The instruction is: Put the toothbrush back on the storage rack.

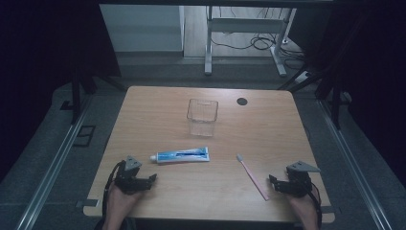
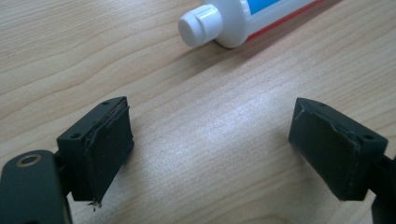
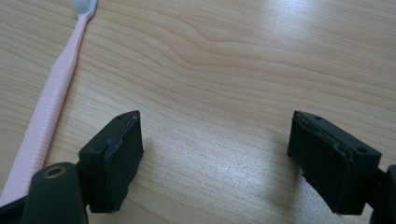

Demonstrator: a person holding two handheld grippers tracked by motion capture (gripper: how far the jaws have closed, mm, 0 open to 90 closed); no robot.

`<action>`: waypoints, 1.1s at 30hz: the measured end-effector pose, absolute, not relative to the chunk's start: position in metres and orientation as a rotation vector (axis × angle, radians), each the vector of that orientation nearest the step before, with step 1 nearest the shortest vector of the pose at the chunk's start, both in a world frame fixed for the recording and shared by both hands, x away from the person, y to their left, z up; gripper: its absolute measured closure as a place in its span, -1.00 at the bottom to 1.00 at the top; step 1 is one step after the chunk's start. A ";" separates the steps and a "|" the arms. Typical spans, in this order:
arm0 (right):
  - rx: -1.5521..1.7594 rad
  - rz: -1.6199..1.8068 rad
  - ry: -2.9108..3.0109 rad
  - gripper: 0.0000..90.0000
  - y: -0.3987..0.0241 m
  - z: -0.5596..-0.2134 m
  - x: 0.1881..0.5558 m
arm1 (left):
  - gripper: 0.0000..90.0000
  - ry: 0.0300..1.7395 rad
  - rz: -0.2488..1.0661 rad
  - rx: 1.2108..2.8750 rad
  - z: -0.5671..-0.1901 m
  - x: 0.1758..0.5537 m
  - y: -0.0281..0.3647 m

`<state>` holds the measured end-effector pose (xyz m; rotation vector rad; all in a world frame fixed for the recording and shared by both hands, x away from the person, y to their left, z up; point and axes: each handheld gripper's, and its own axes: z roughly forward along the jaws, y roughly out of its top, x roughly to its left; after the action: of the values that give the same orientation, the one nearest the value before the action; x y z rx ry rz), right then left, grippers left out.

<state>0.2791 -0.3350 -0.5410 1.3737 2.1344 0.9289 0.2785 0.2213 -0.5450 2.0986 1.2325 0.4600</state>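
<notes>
Left gripper (image 2: 210,149) jaws apart, toothpaste (image 2: 243,18) just ahead.

One toothpaste tube (image 1: 182,155), one pink toothbrush (image 1: 253,177), one clear cup (image 1: 202,117), two tongs: left (image 1: 152,178), right (image 1: 271,179).

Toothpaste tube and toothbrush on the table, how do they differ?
The toothpaste tube is white and blue with a white cap; the toothbrush is pink and much thinner. The tube lies crosswise, cap toward the left hand-held gripper; the toothbrush lies diagonally beside the right hand-held gripper. Both lie flat on the wooden table, ungripped.
</notes>
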 end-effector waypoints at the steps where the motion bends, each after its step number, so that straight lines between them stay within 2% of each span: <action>1: 1.372 0.929 2.135 -0.60 -0.335 -0.541 0.279 | -0.71 1.234 0.461 2.097 -0.545 0.279 0.221; 17: 1.367 0.931 2.140 -0.61 -0.335 -0.541 0.279 | -0.71 1.237 0.464 2.096 -0.545 0.279 0.221; 27: 1.356 0.930 2.160 -0.69 -0.334 -0.541 0.280 | -0.71 1.237 0.464 2.097 -0.545 0.279 0.221; 30: 1.359 0.929 2.160 -0.66 -0.334 -0.541 0.280 | -0.71 1.237 0.464 2.097 -0.545 0.279 0.221; 31: 1.359 0.931 2.160 -0.51 -0.334 -0.540 0.279 | -0.71 1.237 0.464 2.096 -0.545 0.279 0.221; 33: 1.360 0.930 2.162 -0.42 -0.334 -0.538 0.279 | -0.71 1.237 0.464 2.096 -0.545 0.279 0.221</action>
<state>0.2787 -0.3340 -0.5384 1.3604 2.1622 0.9301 0.2794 0.2208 -0.5451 2.0965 1.2368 0.4637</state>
